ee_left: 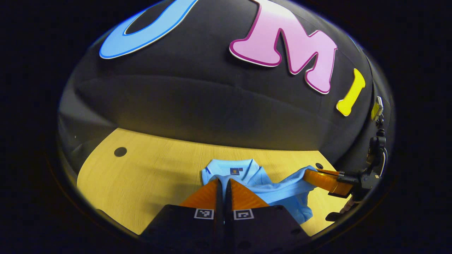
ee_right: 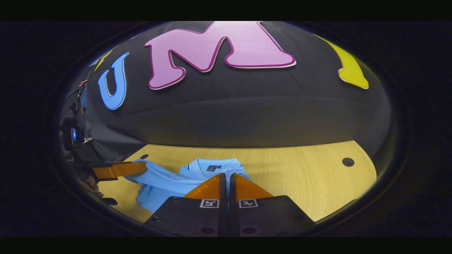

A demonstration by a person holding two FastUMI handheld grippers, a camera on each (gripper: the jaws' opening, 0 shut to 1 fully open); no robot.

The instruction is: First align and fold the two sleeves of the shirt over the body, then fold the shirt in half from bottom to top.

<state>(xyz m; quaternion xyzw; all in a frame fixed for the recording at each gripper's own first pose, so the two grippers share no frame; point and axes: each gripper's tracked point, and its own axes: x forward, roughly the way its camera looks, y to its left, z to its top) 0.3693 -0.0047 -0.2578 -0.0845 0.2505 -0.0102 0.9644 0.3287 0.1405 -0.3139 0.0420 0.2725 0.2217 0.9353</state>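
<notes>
Both grippers sit low over the wooden table (ee_left: pixel 141 176), each clamped on a pinch of the light blue shirt (ee_left: pixel 268 185). In the left gripper view, the left gripper (ee_left: pixel 224 183) points forward from the bottom centre of the frame, its two fingers closed almost flat together with a thin fold of blue cloth between the tips, just below the collar (ee_left: pixel 229 168). At the right edge of that same view the right gripper (ee_left: pixel 310 176) reaches in level from the side, fingers closed on a raised corner of fabric so the cloth stretches up off the table toward it; a bit of the hand (ee_left: pixel 348 204) that holds it shows beneath. In the right gripper view the picture mirrors: the right gripper (ee_right: pixel 227 181) at bottom centre is shut on blue cloth near the collar, and the left gripper (ee_right: pixel 141 167) comes in from the left edge of the frame, holding a lifted edge of the shirt. The shirt lies bunched in the lower middle of both frames, collar toward the black cloth wall (ee_left: pixel 212 106), a small dark label (ee_left: pixel 236 171) showing inside the neck. A dark round hole (ee_left: pixel 120 152) marks the table at the left.
</notes>
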